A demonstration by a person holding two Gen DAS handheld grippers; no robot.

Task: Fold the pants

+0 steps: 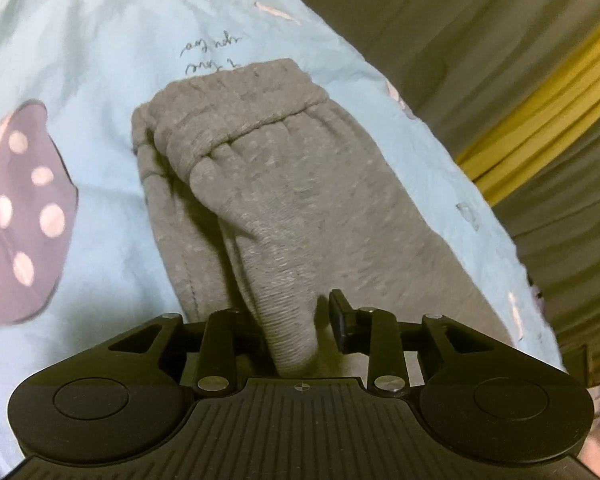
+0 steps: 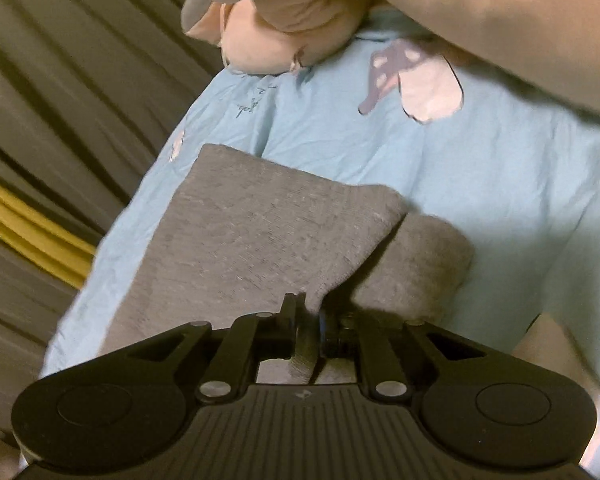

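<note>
Grey pants (image 1: 284, 200) lie folded lengthwise on a light blue sheet (image 1: 80, 80), with the gathered waistband (image 1: 252, 120) at the far end. In the left wrist view a ribbed cuff (image 1: 290, 336) stands between the jaws of my left gripper (image 1: 296, 320). The right finger (image 1: 340, 316) is clear of the cloth, so the gripper is open. In the right wrist view the pants (image 2: 252, 240) show two grey layers, and my right gripper (image 2: 308, 320) is shut on a thin fold of them.
A person's hand (image 2: 292, 28) and forearm (image 2: 500, 40) cross the top of the right wrist view. Olive cloth with a yellow stripe (image 1: 540, 120) hangs past the sheet's edge and also shows as the yellow stripe (image 2: 28, 220). A purple dotted print (image 1: 24, 208) marks the sheet.
</note>
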